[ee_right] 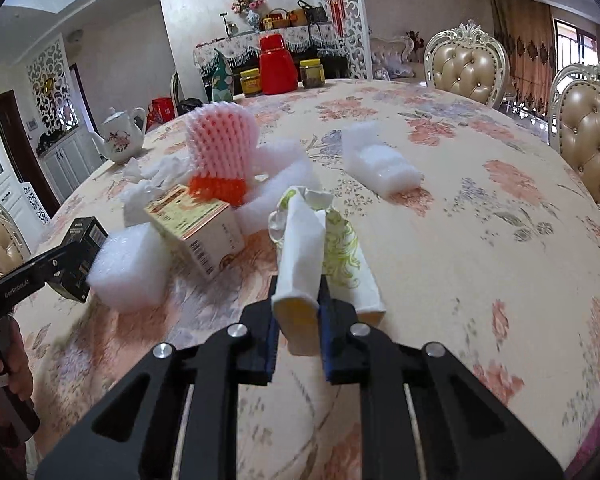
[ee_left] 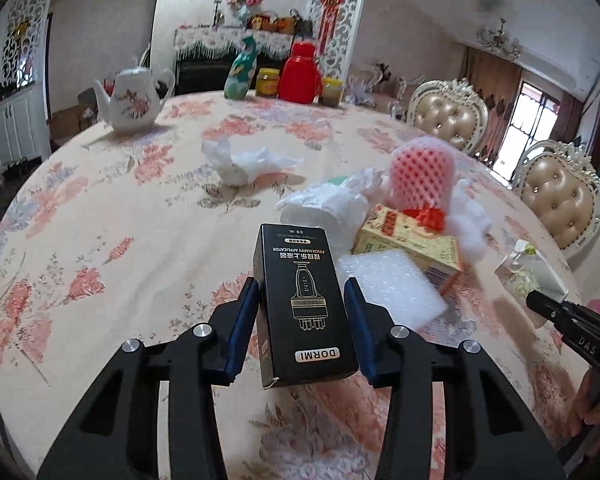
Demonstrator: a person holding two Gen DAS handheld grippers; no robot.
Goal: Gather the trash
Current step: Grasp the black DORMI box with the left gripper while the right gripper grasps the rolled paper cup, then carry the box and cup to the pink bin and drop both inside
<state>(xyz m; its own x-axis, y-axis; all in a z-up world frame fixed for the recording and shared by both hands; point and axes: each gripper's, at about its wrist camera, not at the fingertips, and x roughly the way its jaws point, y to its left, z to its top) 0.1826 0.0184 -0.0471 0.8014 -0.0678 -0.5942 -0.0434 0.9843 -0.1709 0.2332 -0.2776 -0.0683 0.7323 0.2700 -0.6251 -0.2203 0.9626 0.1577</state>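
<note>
My left gripper (ee_left: pixel 302 300) is shut on a black DORMI box (ee_left: pixel 304 304) and holds it above the floral table (ee_left: pixel 100 240). My right gripper (ee_right: pixel 300 300) is shut on a crumpled white paper wrapper with green print (ee_right: pixel 304 252), also seen in the left wrist view (ee_left: pixel 530 276). A trash pile lies ahead: a white foam block (ee_left: pixel 392 284) (ee_right: pixel 132 268), a yellow carton (ee_left: pixel 412 240) (ee_right: pixel 196 228), a pink foam net (ee_left: pixel 422 172) (ee_right: pixel 220 152), crumpled white tissue (ee_left: pixel 244 160) and a white foam piece (ee_right: pixel 380 164).
At the table's far edge stand a floral teapot (ee_left: pixel 130 100), a green bottle (ee_left: pixel 242 70), a red thermos (ee_left: pixel 300 74) and two jars (ee_left: pixel 268 82). Padded chairs (ee_left: pixel 560 196) stand at the right rim.
</note>
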